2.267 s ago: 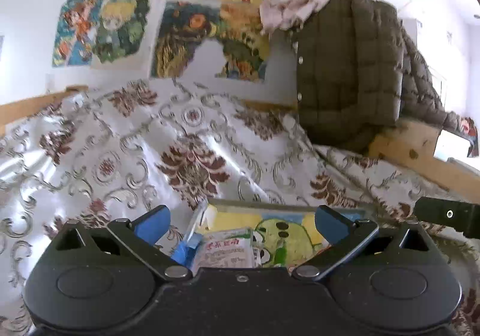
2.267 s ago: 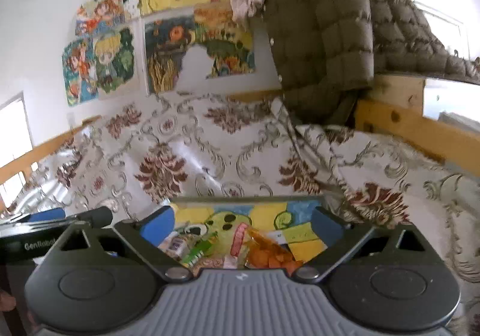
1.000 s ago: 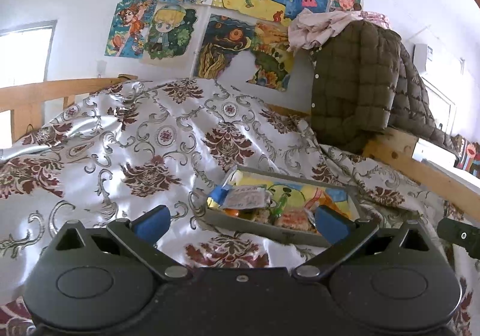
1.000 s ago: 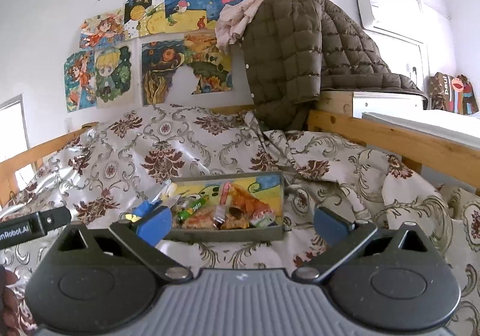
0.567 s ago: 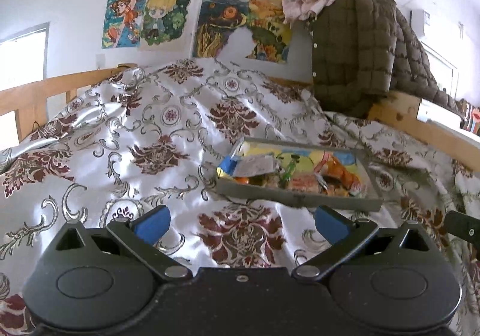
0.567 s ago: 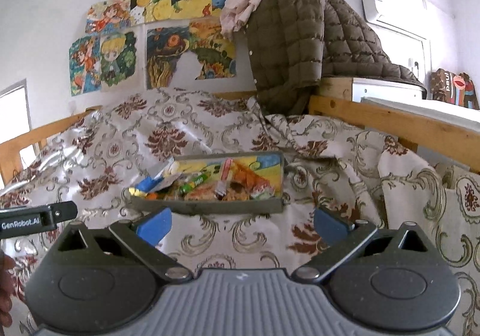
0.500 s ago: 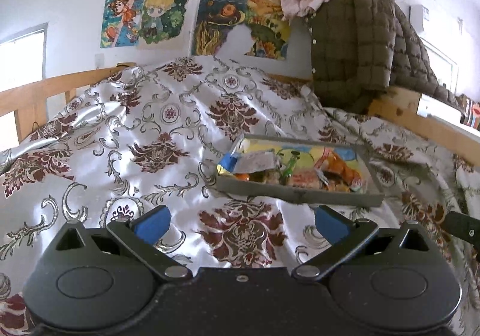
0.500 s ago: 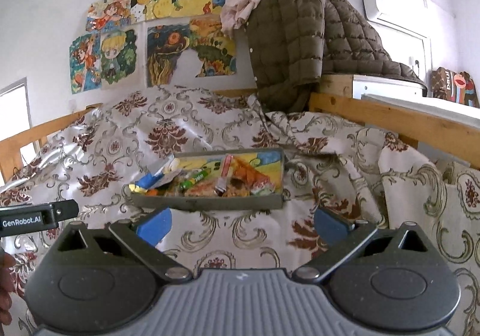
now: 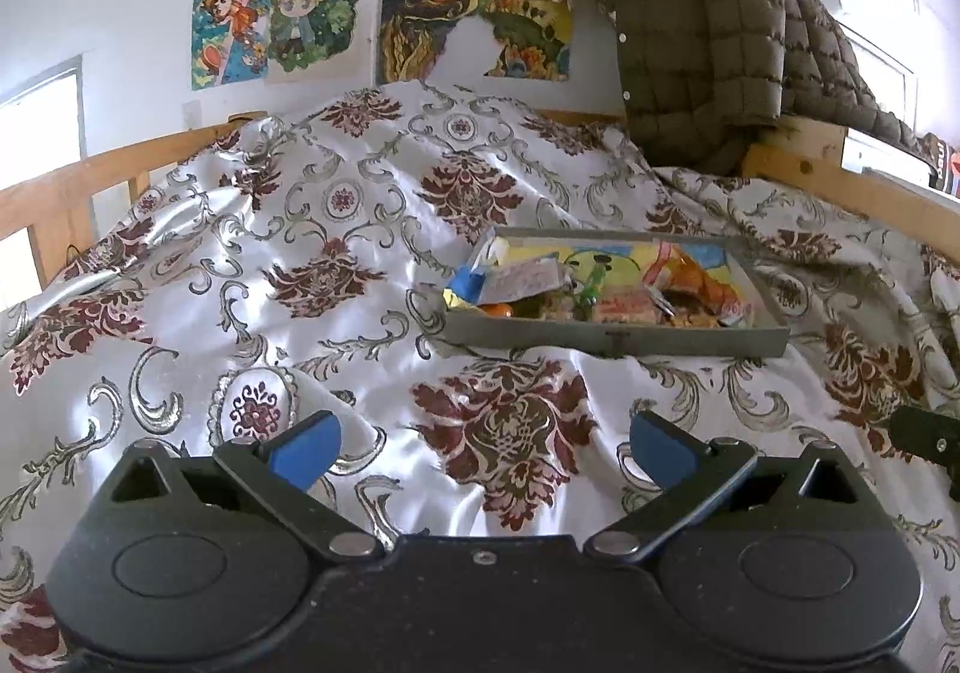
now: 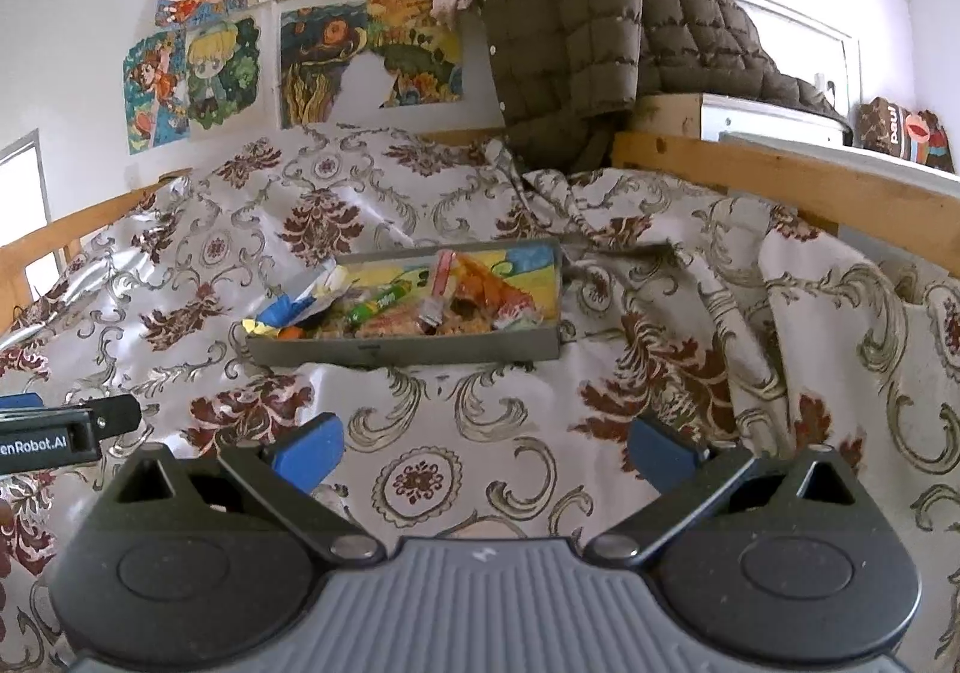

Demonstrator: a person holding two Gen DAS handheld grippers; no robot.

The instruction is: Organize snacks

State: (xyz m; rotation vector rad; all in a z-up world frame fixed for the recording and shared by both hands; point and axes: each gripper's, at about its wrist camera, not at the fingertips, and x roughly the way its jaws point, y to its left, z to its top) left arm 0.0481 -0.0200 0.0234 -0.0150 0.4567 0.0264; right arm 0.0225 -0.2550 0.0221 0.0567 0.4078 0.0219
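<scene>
A shallow grey tray (image 9: 612,340) (image 10: 408,352) with a cartoon-printed bottom lies on the patterned bedspread. It holds several snack packets: a blue and white wrapper (image 9: 510,277) (image 10: 300,304) at its left end, a green stick (image 10: 378,304), orange packets (image 9: 690,277) (image 10: 486,283). My left gripper (image 9: 483,445) hovers open over the cloth, well short of the tray's front wall, with nothing between its blue pads. My right gripper (image 10: 486,448) is likewise open and empty, nearer than the tray.
A silver and maroon bedspread (image 9: 300,277) covers the bed, bunched into folds on the right (image 10: 720,277). Wooden rails (image 10: 780,175) frame it. A brown quilted coat (image 10: 576,12) hangs at the head, below wall posters (image 9: 390,12).
Both grippers have drawn back from the tray, which now sits farther off and smaller in both views. Both stay open and empty.
</scene>
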